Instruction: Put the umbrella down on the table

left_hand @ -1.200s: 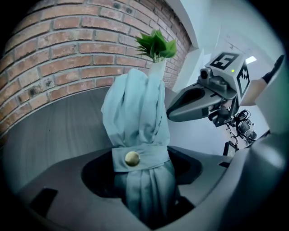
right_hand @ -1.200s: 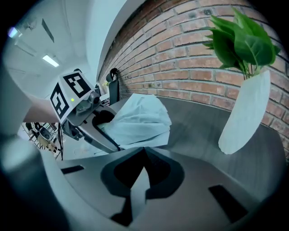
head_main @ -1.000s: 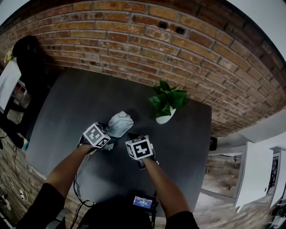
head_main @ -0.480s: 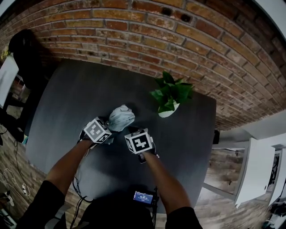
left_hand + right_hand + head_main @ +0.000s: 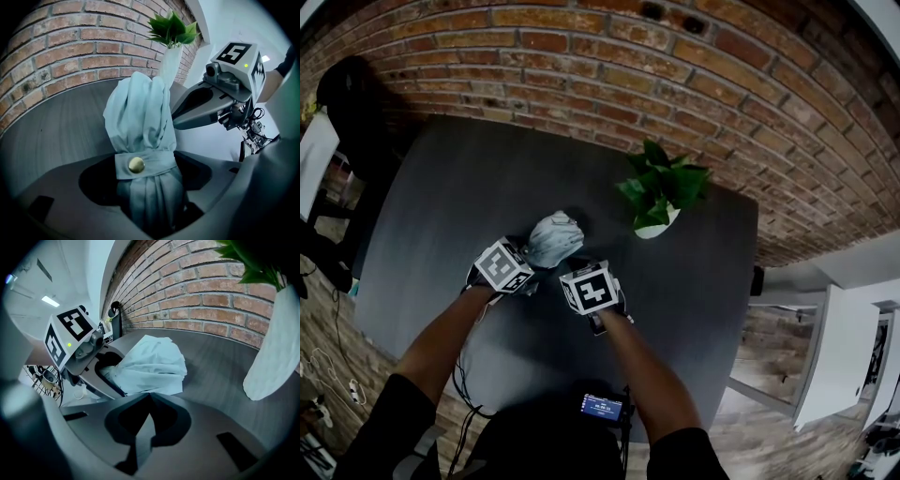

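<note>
The right gripper (image 5: 149, 398) hangs over the table (image 5: 441, 206) a little in from its near edge. Its jaws are closed together and hold nothing. Just to its left, the left gripper (image 5: 146, 161) has the folded pale blue umbrella (image 5: 138, 117) between its jaws. These jaws have just been opening a little, but their tips lie against the strap (image 5: 159, 161) with the brass button (image 5: 136, 164). The umbrella is near the middle of the table, and its far end seems to rest on the tabletop. Further, toward the far right corner, a plant (image 5: 661, 187) stands in a white pot (image 5: 654, 225). Behind the far edge is a brick wall (image 5: 581, 75).
</note>
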A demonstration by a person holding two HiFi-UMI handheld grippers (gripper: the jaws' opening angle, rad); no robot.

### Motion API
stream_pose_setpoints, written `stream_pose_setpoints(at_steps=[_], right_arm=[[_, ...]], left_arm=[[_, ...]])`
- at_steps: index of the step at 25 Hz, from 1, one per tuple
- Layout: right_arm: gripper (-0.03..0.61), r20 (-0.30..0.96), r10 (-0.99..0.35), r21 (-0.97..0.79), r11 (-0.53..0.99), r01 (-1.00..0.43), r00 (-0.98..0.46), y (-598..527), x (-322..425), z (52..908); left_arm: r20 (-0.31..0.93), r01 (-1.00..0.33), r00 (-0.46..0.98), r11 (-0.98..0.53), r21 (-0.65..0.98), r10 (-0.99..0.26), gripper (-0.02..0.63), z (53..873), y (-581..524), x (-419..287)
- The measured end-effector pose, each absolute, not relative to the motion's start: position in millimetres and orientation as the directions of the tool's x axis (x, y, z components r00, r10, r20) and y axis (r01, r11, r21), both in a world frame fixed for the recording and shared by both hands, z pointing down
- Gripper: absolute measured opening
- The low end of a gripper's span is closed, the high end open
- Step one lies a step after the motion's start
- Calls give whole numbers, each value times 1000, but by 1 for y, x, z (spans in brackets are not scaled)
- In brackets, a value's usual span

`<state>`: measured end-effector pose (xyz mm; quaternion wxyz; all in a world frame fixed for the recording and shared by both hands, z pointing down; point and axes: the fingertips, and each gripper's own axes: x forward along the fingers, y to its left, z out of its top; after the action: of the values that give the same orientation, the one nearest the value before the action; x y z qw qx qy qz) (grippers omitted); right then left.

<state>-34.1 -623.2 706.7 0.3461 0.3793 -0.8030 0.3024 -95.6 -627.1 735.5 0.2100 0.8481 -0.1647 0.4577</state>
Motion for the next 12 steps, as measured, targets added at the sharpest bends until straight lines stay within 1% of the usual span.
stream_pose_setpoints(at_steps=[4,7,12], right_arm=[[7,783,-401,-222,534,-816,-475,-623,-34,704],[6,782,-403,-220,535,-816,-476,-621,-32,702],[7,777,-413,-212,539,-815,-475,-617,-29,693]], left_arm=[[847,-482,519,-858,177,-117,359,732,-631,-99],[853,-480,506,-863,156,-127,370,728,-630,-103],[854,-491,496,-862,128,-156,370,715,-627,-111]])
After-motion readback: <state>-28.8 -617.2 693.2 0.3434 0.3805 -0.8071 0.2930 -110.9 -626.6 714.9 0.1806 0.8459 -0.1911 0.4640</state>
